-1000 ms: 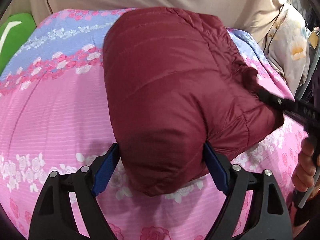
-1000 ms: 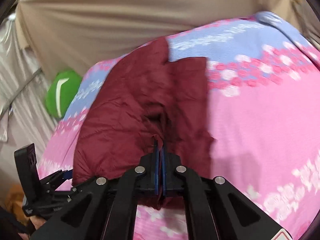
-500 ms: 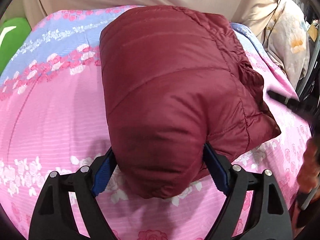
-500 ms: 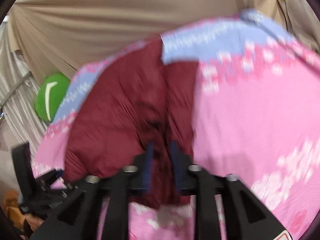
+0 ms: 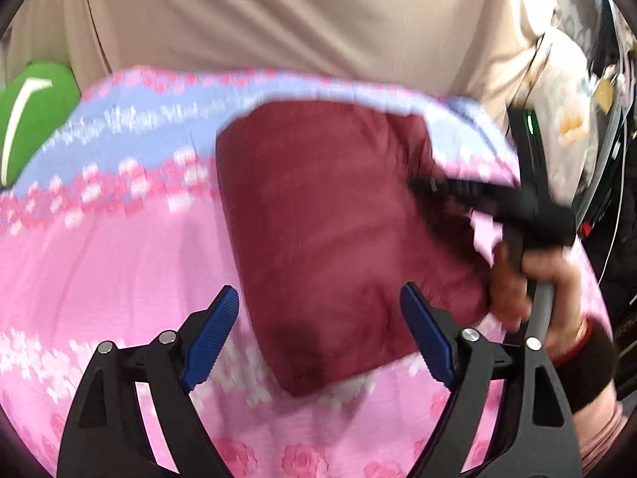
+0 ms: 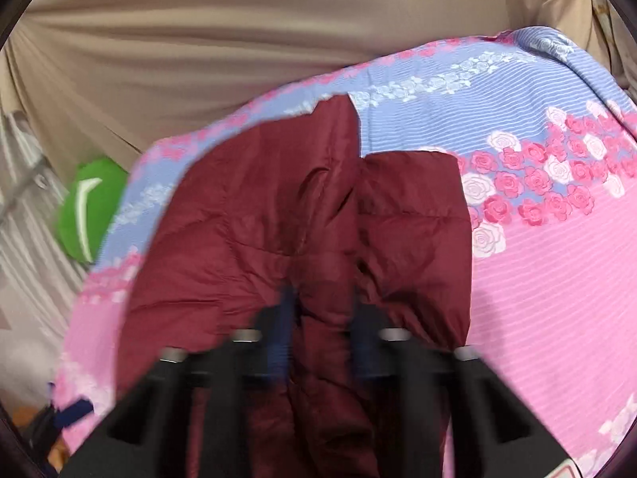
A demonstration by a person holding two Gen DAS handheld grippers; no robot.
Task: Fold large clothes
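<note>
A maroon puffer jacket (image 5: 330, 215) lies folded into a compact bundle on a pink and blue floral bedsheet (image 5: 115, 247). My left gripper (image 5: 320, 334) is open, its blue pads spread either side of the bundle's near end without touching it. In the right wrist view the jacket (image 6: 278, 247) fills the middle, with a raised fold running between the fingers. My right gripper (image 6: 318, 342) is open, its jaws apart around that fold; the view is blurred. The right gripper also shows in the left wrist view (image 5: 422, 187) at the jacket's right edge.
A beige curtain (image 5: 278, 20) hangs behind the bed. A green cushion (image 5: 28, 115) sits at the far left, also in the right wrist view (image 6: 91, 211). Floral fabric and dark gear (image 5: 573, 119) stand at the right.
My right gripper has opened and let go of the jacket fold. My left gripper has pulled back and up off the bundle, staying open. The jacket now lies on the sheet.
</note>
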